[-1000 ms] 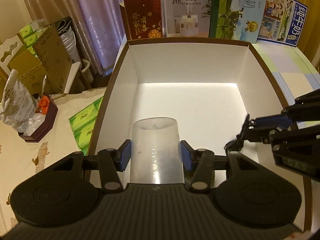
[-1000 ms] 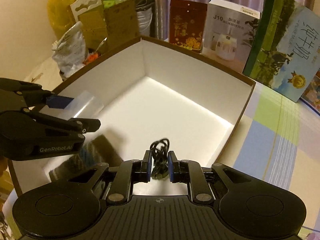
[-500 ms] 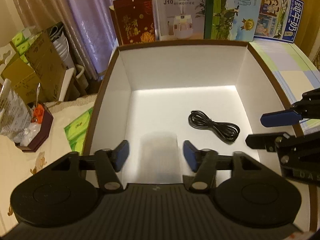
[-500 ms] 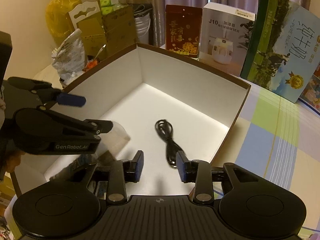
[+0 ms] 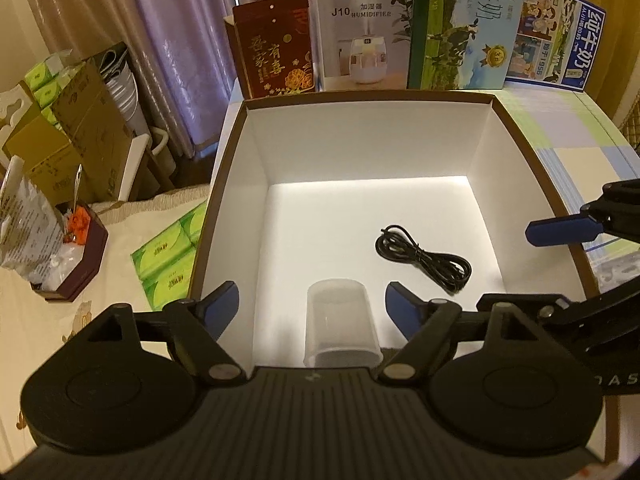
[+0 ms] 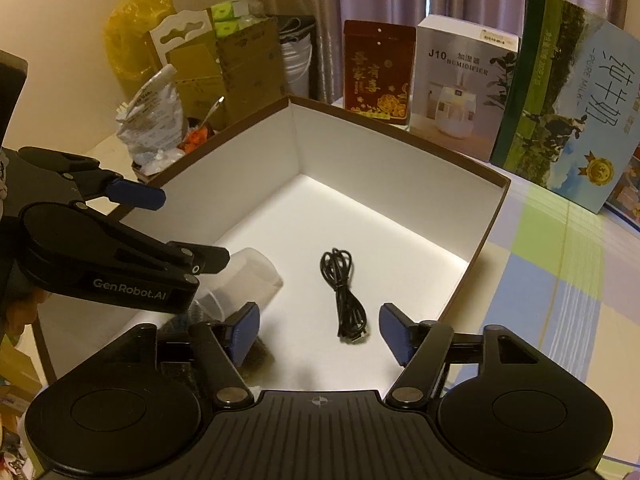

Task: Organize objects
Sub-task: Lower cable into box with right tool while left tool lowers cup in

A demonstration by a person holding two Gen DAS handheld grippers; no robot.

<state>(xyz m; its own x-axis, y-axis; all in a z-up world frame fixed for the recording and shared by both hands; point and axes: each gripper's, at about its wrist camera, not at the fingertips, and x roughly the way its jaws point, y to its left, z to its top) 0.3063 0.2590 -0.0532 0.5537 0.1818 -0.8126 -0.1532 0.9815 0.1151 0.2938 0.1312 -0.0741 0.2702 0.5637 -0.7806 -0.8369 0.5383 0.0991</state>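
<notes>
A clear plastic cup point(image 5: 340, 320) lies on its side on the white floor of a brown-rimmed box point(image 5: 360, 98), near the front wall. My left gripper point(image 5: 312, 304) hovers above it with its jaws opening, the blue pads well apart from the cup's sides. A coiled black cable point(image 6: 344, 296) rests loose on the box floor to the cup's right. Over it my right gripper point(image 6: 319, 320) is also opening, and nothing is touched by its pads. In the right wrist view the cup point(image 6: 256, 276) is partly hidden behind the left gripper point(image 6: 176, 228).
Behind the box point(image 6: 400, 132) stand a red pouch point(image 5: 276, 60), a humidifier carton point(image 5: 360, 36) and milk cartons point(image 5: 464, 24). Green tissue packs point(image 5: 168, 260) and a dark tray with bags point(image 5: 72, 264) sit left. A checked cloth point(image 6: 560, 280) covers the table on the right.
Both grippers have opened. The cup left the left jaws and now lies on the box floor. The cable dropped out of the right jaws onto the floor beside it.
</notes>
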